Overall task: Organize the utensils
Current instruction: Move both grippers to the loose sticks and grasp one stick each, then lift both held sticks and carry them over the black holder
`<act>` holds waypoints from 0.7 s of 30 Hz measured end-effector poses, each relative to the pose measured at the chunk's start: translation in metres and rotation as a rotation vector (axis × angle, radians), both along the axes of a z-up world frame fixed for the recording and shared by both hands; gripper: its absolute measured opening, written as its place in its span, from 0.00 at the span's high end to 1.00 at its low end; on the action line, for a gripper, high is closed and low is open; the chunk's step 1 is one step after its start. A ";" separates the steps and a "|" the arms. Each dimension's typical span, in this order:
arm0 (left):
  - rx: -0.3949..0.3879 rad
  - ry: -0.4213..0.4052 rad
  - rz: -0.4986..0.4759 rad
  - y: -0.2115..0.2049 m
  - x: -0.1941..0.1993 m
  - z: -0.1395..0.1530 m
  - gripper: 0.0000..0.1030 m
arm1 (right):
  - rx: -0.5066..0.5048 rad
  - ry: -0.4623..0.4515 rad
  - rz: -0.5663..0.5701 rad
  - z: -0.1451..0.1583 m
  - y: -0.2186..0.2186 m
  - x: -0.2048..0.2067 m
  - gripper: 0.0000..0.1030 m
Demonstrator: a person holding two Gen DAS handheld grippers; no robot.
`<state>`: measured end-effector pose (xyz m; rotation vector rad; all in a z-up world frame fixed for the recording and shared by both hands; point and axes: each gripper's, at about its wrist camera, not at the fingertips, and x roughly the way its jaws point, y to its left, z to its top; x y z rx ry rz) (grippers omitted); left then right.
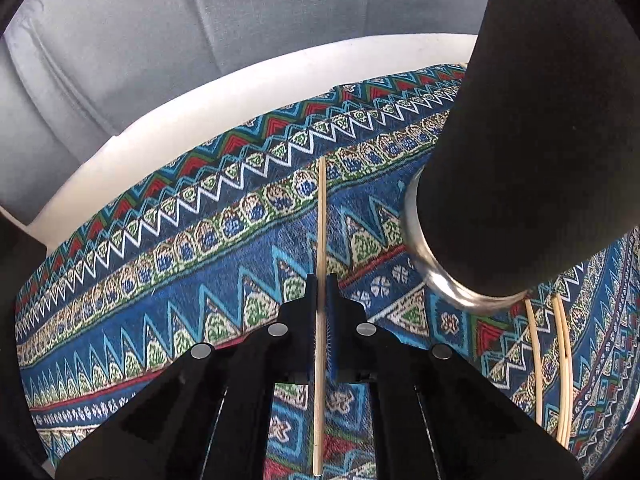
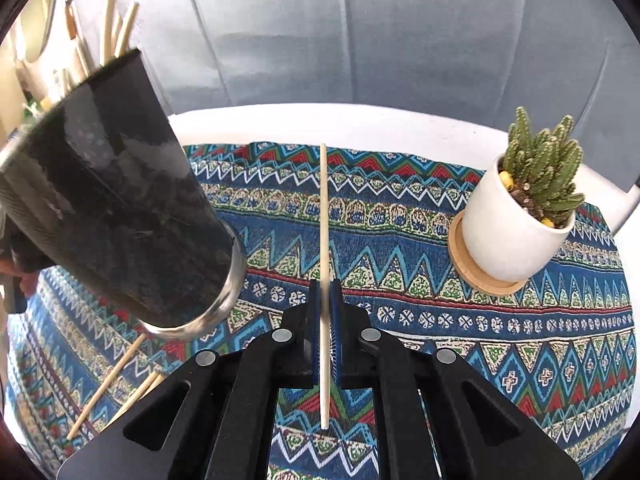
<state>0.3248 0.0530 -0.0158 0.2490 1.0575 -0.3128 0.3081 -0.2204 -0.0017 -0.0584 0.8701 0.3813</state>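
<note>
Each gripper holds one chopstick. The left gripper (image 1: 320, 280) has its two fingers pinched tight on a thin wooden chopstick (image 1: 321, 240), and the stick points away from the camera. The right gripper (image 2: 325, 284) is pinched the same way on its own chopstick (image 2: 325, 220).

The landmark is the black cup (image 2: 116, 200), a tall dark holder with a shiny metal ring at its bottom. It stands on the patterned tablecloth (image 2: 400, 264). The left gripper's stick is to the left of the cup, and the right gripper's stick is to the right of it. Some chopsticks already stick up out of the top of the cup (image 2: 116, 28). A few loose chopsticks (image 2: 116, 380) lie on the cloth just by the cup's bottom. A small cactus in a white pot (image 2: 520, 216) sits well away from the cup, on the far side of the right stick.

I think the next job is to drop these two sticks into the cup. To do it well, lift each stick above the cup's rim, tip it so one end points down, and only then let go. Go one at a time so the grippers do not bump. Move slowly near the cup, as it is tall and may tip.
</note>
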 end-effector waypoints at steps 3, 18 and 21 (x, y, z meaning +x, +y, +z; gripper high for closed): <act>-0.040 -0.003 0.035 0.016 -0.015 0.010 0.95 | 0.055 -0.038 0.002 0.019 -0.011 -0.015 0.96; -0.269 -0.312 0.159 0.063 -0.070 0.169 0.95 | 0.258 -0.295 0.038 0.123 -0.019 -0.063 0.95; -0.281 -0.392 0.180 0.046 -0.071 0.192 0.95 | 0.287 -0.337 0.064 0.139 -0.002 -0.059 0.95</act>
